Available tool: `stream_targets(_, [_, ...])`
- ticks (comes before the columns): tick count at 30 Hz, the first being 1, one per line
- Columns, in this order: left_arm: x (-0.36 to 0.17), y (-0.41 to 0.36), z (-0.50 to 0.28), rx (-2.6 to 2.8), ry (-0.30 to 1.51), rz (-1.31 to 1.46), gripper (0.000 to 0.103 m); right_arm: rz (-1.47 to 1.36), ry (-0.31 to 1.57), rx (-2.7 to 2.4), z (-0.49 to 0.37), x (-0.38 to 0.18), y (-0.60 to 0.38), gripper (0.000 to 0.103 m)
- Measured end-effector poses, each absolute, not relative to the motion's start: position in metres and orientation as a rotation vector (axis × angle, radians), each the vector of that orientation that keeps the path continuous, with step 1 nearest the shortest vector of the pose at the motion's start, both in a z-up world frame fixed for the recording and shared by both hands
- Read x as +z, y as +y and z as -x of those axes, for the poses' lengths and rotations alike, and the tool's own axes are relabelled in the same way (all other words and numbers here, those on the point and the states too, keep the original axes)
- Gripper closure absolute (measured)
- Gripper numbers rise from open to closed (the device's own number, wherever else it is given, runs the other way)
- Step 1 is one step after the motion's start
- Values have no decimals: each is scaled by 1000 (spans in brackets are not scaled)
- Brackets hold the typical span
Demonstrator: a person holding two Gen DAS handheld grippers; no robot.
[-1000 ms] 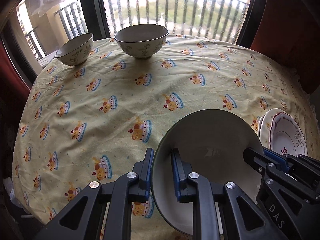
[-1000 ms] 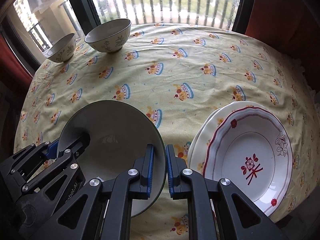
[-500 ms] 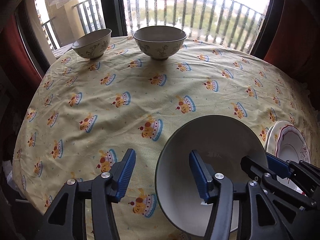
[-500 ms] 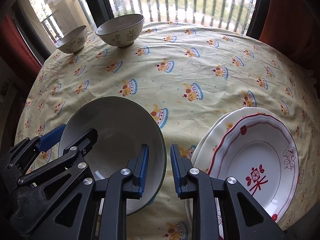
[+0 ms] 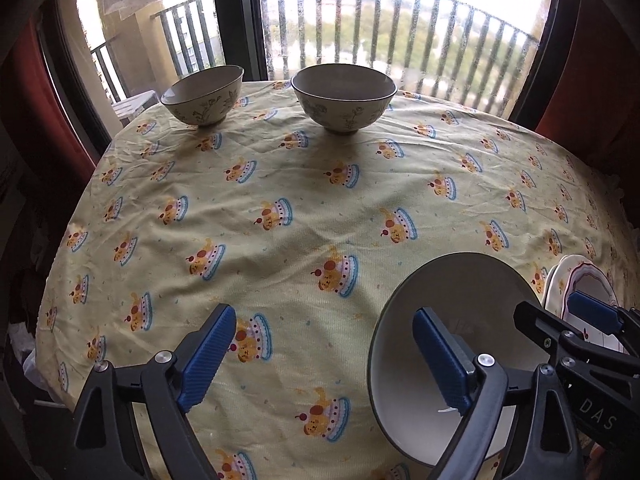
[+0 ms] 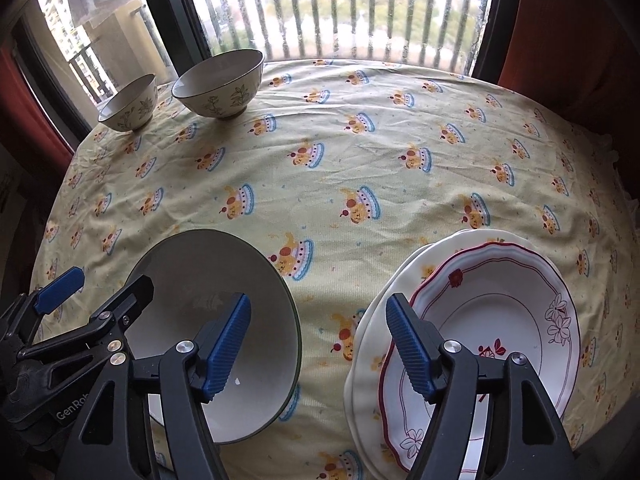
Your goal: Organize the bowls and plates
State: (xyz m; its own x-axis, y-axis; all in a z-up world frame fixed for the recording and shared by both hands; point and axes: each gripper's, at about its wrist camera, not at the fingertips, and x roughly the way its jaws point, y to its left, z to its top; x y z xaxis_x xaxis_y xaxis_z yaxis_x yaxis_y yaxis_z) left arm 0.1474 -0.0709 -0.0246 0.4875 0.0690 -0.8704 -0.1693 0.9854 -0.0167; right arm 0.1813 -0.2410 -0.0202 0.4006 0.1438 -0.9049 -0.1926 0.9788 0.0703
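- Left gripper (image 5: 320,356) and right gripper (image 6: 318,344): jaws, earlier clamped on the rim, have just been opening; now spread, gripping nothing.
- Grey bowl (image 6: 192,276): released, upright, mouth up, on the tablecloth (image 6: 360,152) beside the stacked plates (image 6: 516,320).

Both wrist cameras sit low over the table's (image 5: 280,184) near edge, angled steeply down and facing the far window. The left view stands further left. Both share the grey bowl (image 5: 460,304) (image 6: 224,276) close by and the far-edge bowls.

Yellow cake-print tablecloth (image 5: 304,184), window railing (image 5: 400,36) beyond, red curtains (image 6: 568,40) at the sides.
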Motion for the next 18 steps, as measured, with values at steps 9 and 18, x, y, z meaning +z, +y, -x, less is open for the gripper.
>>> stream_targets(9, [-9,-47,-167,106,1027,88,8,88,1108,169,-201,4,-218,30])
stream_targets(18, [11,-6,-201,93,1007,99,8,31,1063,162,-229,27,-184,30])
